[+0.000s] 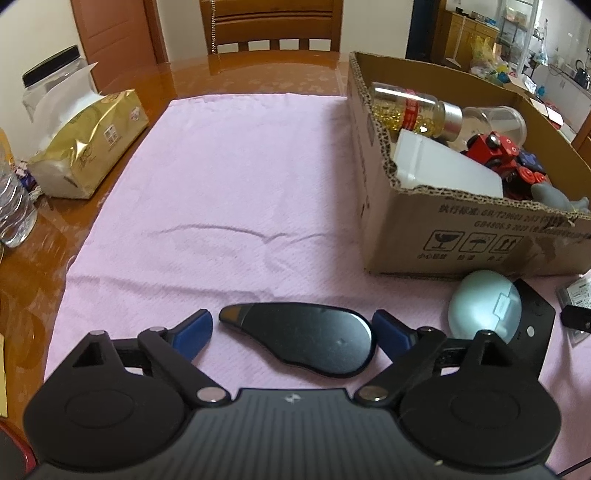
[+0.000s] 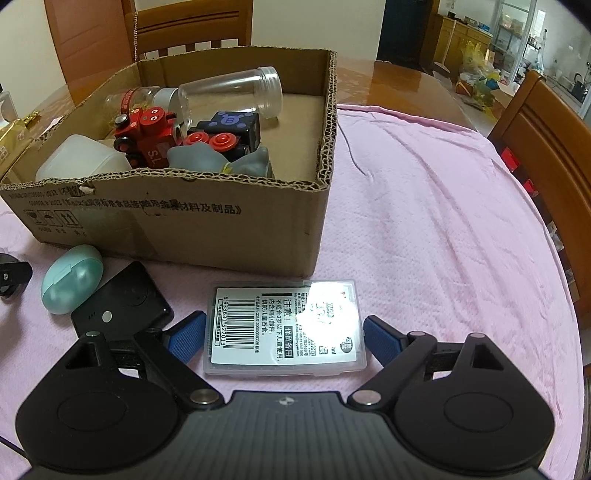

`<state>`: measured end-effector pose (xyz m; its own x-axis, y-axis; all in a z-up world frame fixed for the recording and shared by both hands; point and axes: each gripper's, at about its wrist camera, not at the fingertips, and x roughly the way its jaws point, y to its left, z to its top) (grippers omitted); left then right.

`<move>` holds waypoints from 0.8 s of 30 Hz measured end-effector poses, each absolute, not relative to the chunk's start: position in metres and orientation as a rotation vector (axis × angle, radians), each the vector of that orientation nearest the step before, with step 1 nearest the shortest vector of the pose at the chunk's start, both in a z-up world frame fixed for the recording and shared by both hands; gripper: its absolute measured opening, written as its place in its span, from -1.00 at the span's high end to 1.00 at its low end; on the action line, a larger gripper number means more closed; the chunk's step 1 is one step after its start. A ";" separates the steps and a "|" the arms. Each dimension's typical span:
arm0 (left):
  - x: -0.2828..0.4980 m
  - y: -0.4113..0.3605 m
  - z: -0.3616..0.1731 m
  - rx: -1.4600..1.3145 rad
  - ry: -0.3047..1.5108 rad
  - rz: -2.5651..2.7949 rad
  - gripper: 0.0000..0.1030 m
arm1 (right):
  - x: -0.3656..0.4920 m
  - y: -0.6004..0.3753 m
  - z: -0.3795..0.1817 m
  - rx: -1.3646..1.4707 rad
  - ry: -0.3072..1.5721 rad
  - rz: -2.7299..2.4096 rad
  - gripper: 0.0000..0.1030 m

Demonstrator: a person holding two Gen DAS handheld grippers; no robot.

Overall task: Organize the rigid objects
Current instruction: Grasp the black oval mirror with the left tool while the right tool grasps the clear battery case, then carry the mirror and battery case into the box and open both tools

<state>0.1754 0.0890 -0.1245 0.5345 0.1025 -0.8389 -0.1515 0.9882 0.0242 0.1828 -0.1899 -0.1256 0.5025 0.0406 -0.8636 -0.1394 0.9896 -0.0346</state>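
Observation:
A black teardrop-shaped flat object point(image 1: 306, 338) lies on the pink cloth point(image 1: 229, 192) between the open blue fingers of my left gripper point(image 1: 293, 334). A clear flat plastic case with a barcode label point(image 2: 284, 328) lies between the open fingers of my right gripper point(image 2: 284, 336). A mint oval case point(image 2: 70, 278) and a black square device point(image 2: 123, 304) lie left of it; both also show in the left wrist view, the mint case point(image 1: 484, 306) and the device point(image 1: 535, 317). A cardboard box point(image 2: 207, 229) holds a clear jar, red toy trains, a white container and a pill bottle.
The box also shows in the left wrist view point(image 1: 461, 236). A gold tissue pack point(image 1: 88, 144), a black-lidded clear jar point(image 1: 51, 77) and a water bottle point(image 1: 13, 206) stand at the table's left. Wooden chairs stand at the back point(image 1: 271, 26) and at the right point(image 2: 546, 125).

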 end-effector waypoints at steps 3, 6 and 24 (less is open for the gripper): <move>0.173 0.091 -0.125 -0.058 0.992 0.135 -0.81 | 0.182 -0.189 -0.125 -0.109 1.042 0.118 -0.82; 0.173 0.091 -0.125 -0.039 0.992 0.100 -0.81 | 0.183 -0.189 -0.125 -0.116 1.045 0.132 -0.82; 0.177 0.094 -0.123 0.055 1.019 -0.086 -0.73 | 0.185 -0.192 -0.122 -0.146 1.079 0.213 -0.81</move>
<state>0.1775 0.0938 -0.1226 0.5212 -0.0463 -0.8522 0.0978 0.9952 0.0058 0.1845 -0.1917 -0.1217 0.4551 0.1005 -0.8848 -0.2428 0.9700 -0.0147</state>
